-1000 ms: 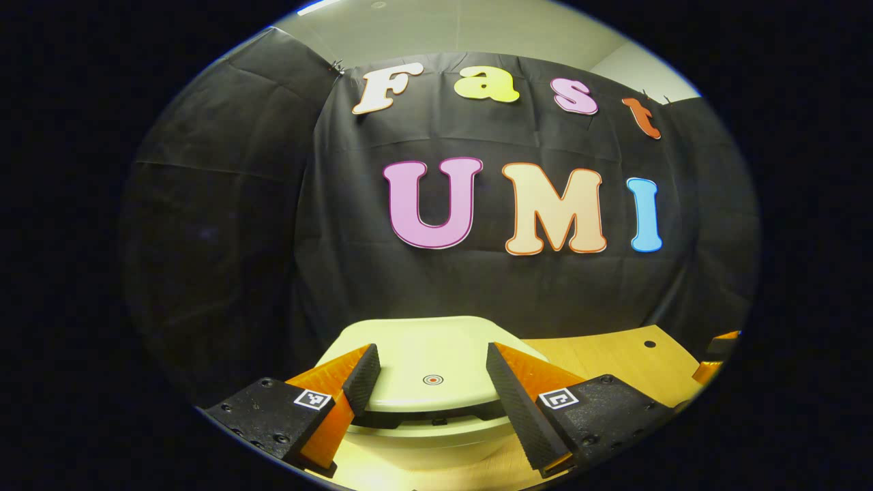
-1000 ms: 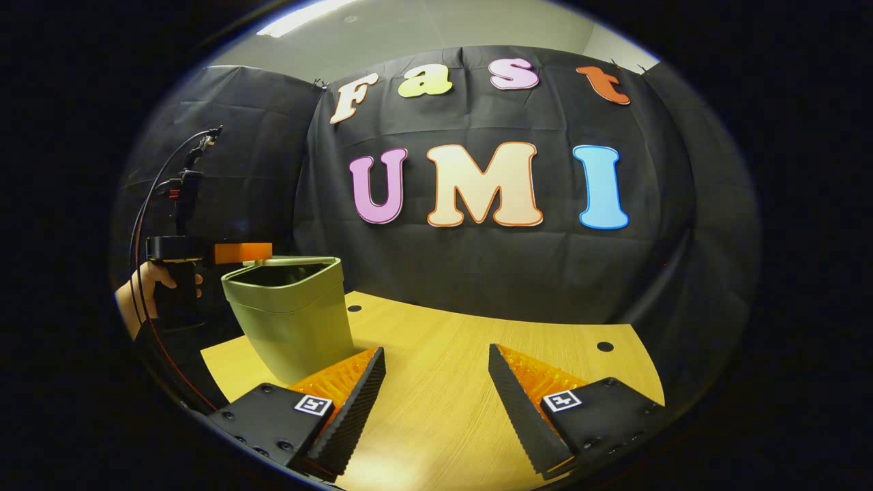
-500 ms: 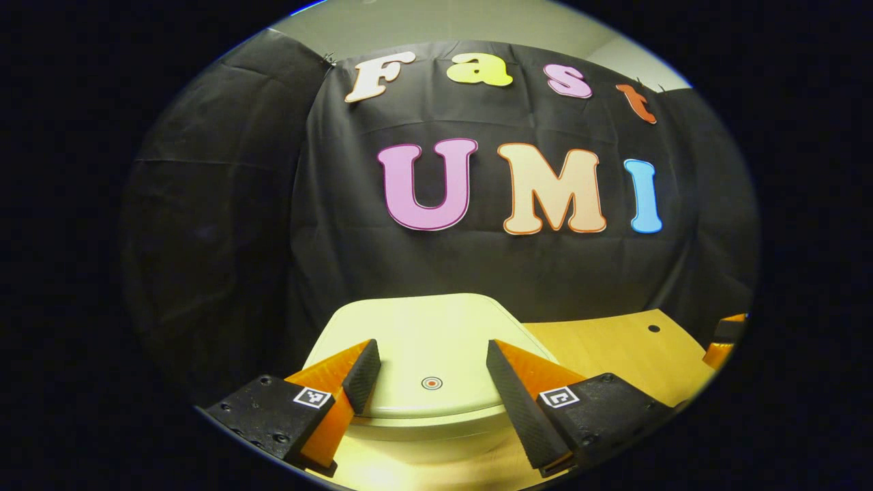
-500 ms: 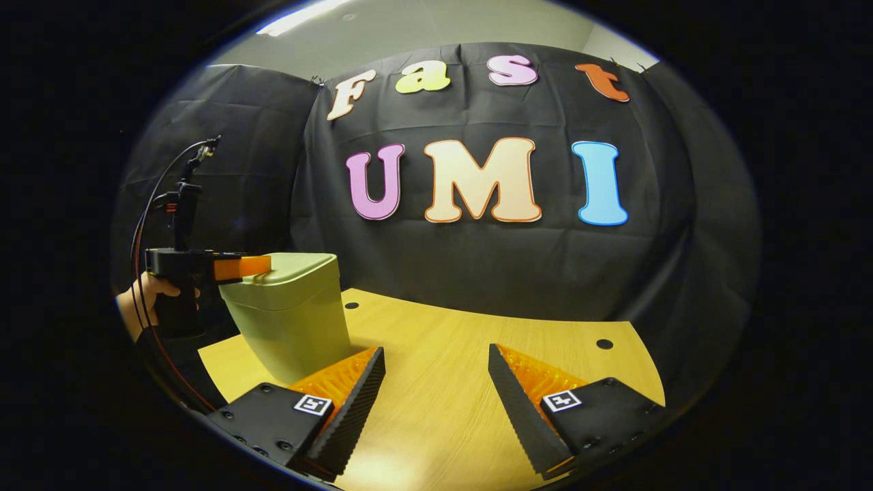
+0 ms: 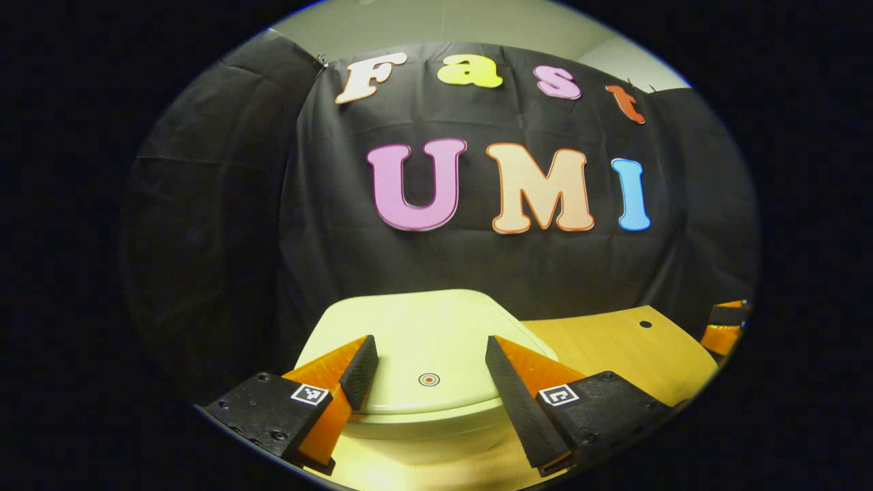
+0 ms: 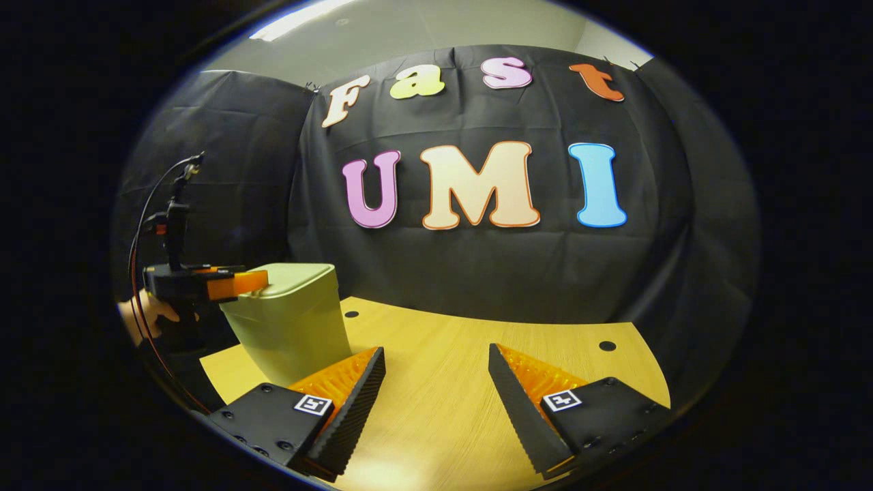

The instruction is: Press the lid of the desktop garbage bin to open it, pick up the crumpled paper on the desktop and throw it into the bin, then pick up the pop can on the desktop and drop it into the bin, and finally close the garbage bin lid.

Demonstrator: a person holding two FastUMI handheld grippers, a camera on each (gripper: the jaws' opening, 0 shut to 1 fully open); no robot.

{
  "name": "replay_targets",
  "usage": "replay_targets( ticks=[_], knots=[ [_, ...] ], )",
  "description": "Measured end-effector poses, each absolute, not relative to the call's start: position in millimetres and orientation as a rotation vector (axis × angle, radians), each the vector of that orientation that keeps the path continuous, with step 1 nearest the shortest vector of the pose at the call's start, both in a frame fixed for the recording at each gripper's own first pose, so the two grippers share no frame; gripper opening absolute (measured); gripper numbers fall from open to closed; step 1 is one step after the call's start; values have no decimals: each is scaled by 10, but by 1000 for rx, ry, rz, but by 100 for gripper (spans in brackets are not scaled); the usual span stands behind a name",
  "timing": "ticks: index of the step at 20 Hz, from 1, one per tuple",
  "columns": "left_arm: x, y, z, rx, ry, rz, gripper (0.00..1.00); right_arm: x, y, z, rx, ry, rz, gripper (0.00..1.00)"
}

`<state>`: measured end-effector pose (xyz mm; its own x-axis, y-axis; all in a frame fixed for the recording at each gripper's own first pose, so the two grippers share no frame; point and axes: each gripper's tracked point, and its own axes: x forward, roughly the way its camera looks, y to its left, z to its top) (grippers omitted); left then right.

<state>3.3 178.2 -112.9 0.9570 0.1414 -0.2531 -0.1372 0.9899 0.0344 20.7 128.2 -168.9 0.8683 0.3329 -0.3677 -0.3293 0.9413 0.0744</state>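
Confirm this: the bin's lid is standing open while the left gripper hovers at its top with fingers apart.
Not right. The lid is shut flat on the bin, as the left gripper view shows. The left gripper is at its top, fingers apart.

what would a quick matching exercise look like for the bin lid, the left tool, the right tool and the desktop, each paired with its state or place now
Things:
1. bin lid
2. left tool
3. right tool
4. desktop

States or places:
A. open, low over bare wood, apart from the bin
B. wooden, with small dark holes
C. shut flat on the bin
D. open, at the bin's top, a finger to either side of the lid's target mark

Pairs: 1-C, 2-D, 3-A, 4-B
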Motion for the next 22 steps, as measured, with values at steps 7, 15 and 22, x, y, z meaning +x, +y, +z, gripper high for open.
replay_targets(
  ticks=[7, 15, 22],
  knots=[
    [126, 819, -755, 11, 92, 20, 93, 358, 830, -1125, 29, 233, 239, 95],
    [110, 33, -538, 21, 27, -51, 93, 284, 389, -915, 49, 175, 136, 96],
    [173, -253, -513, -7, 38, -90, 93, 227, 212, -803, 40, 152, 98, 95]
  ],
)
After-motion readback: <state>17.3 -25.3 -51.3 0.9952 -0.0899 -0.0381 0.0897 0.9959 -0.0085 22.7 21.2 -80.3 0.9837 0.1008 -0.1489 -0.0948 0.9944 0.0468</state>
